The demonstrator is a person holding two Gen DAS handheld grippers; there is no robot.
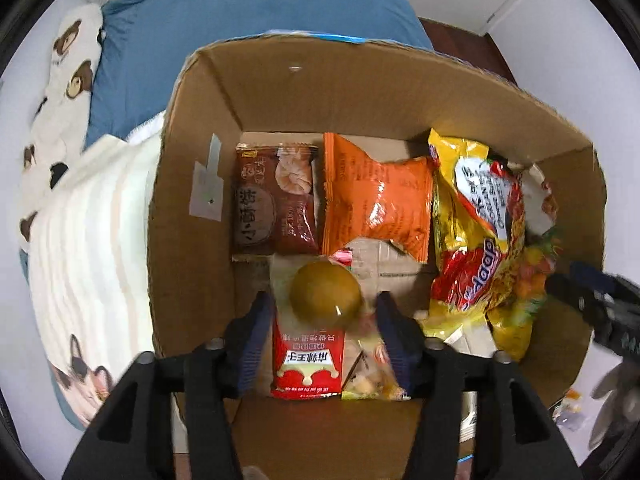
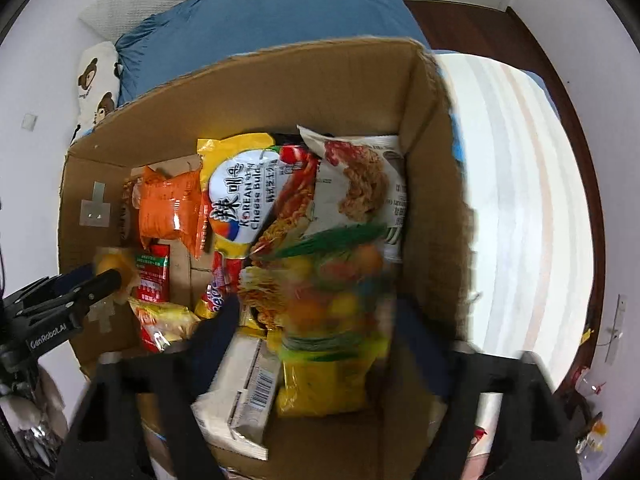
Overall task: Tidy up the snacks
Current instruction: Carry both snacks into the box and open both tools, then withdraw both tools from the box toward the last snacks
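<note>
Both wrist views look straight down, close, into one cardboard box.

My left gripper points straight down into the cardboard box. Its two fingers stand apart, and nothing is pinched between them. My right gripper points down into the same box, at the other side. Its fingers are spread wider.

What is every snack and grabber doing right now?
Cardboard box: open on top, snacks inside.
Orange packet: lying flat on the box floor.
Brown packet: lying flat beside the orange one.
Yellow noodle pack: leaning among other packs.
Left gripper: fingers apart around a round yellow-brown snack.
Right gripper: fingers wide, colourful candy bag between them.
</note>
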